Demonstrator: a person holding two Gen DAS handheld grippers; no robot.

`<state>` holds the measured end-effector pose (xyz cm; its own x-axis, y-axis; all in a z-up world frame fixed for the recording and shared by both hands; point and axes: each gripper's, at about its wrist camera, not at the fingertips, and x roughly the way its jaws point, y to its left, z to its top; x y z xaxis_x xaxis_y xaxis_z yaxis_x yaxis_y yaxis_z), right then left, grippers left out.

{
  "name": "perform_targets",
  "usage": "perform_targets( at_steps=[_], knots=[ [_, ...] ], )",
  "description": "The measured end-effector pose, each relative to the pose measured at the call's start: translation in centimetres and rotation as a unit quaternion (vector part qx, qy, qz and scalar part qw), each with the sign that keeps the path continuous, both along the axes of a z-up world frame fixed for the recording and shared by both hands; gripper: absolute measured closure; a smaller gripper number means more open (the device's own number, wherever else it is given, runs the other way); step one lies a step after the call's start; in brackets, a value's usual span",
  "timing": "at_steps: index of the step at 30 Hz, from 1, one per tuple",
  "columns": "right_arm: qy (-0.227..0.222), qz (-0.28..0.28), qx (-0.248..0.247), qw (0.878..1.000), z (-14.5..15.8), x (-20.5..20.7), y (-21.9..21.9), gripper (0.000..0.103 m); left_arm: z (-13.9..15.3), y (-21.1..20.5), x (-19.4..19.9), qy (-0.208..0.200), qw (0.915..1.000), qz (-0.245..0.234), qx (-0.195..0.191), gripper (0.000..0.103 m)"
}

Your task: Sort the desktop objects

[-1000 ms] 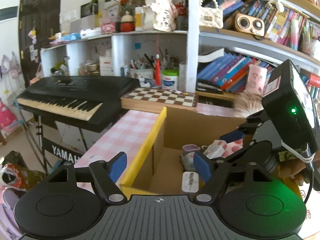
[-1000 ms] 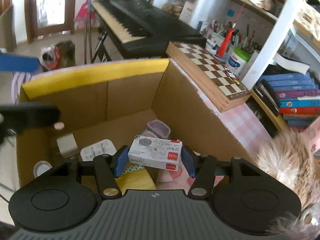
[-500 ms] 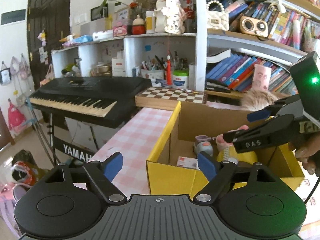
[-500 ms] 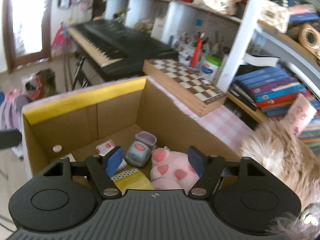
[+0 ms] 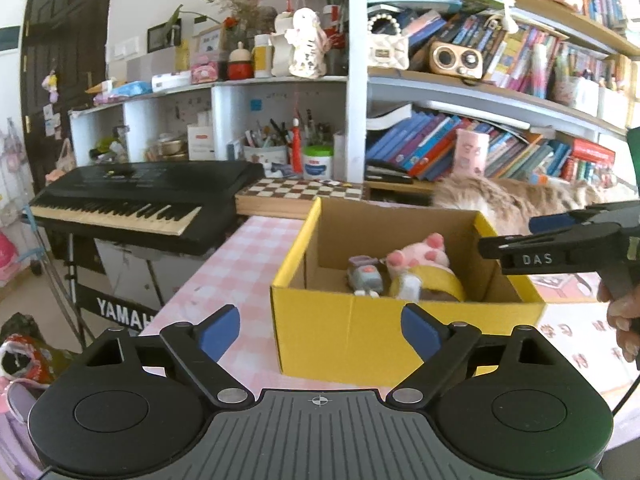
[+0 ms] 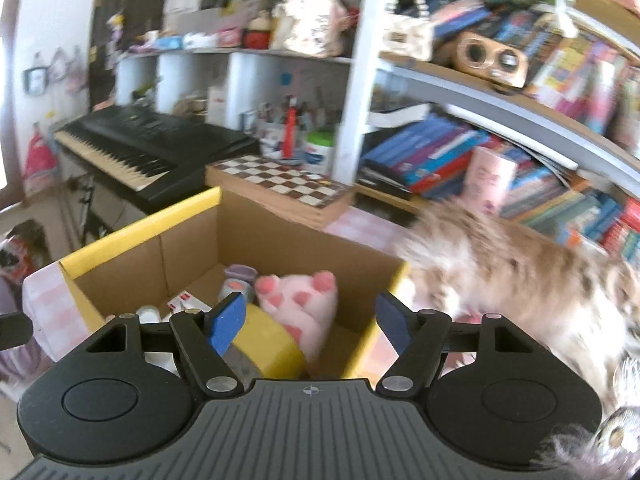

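Observation:
A yellow cardboard box [image 5: 360, 328] stands on the pink checked table. Inside lie a pink plush paw [image 5: 420, 256], a small grey-purple toy [image 5: 364, 276] and a yellow tape roll [image 5: 440, 284]. My left gripper [image 5: 320, 324] hangs in front of the box's near wall, its jaws opening with nothing between them. My right gripper [image 6: 310, 312] hovers open and empty over the box's near right edge [image 6: 140, 232], above the plush paw [image 6: 304, 300] and tape roll [image 6: 272, 344]. A white carton with a red label [image 6: 188, 302] lies on the box floor. The right gripper [image 5: 516, 236] also shows in the left wrist view.
A black keyboard [image 5: 132, 200] stands to the left of the table, a chessboard [image 5: 296, 196] behind the box. Full bookshelves [image 5: 460, 148] fill the back. A furry animal [image 6: 500, 272] lies right of the box. A person's hand [image 5: 624, 320] holds the right gripper.
The right gripper let go of the white carton into the box, then rose and drew back. The left gripper backed away from the box and its jaws spread wider.

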<state>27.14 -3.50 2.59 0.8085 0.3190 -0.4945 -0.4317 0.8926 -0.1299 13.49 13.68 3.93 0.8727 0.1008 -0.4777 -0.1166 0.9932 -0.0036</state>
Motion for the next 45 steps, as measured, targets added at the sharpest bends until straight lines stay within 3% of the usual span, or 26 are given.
perform_targets(
  at_steps=[18, 27, 36, 45],
  knots=[
    [0.017, -0.107, 0.039, 0.993, -2.2, -10.9, -4.2, 0.032, -0.8, -1.8, -5.7, 0.011, 0.9990, -0.042, -0.011, 0.004],
    [0.028, -0.124, 0.048, 0.991, -3.5, -15.3, -4.4, 0.030, -2.2, -3.6, -7.8, 0.026, 0.9984, -0.037, 0.036, 0.004],
    [0.036, -0.134, 0.043, 0.989, -4.4, -18.5, -5.1, 0.030, -2.7, -5.0, -7.9, 0.038, 0.9969, -0.063, 0.028, 0.004],
    [0.052, -0.184, 0.047, 0.980, -4.9, -20.7, -7.2, 0.029, -3.7, -7.0, -7.8, 0.064, 0.9923, -0.103, 0.026, 0.004]
  ],
)
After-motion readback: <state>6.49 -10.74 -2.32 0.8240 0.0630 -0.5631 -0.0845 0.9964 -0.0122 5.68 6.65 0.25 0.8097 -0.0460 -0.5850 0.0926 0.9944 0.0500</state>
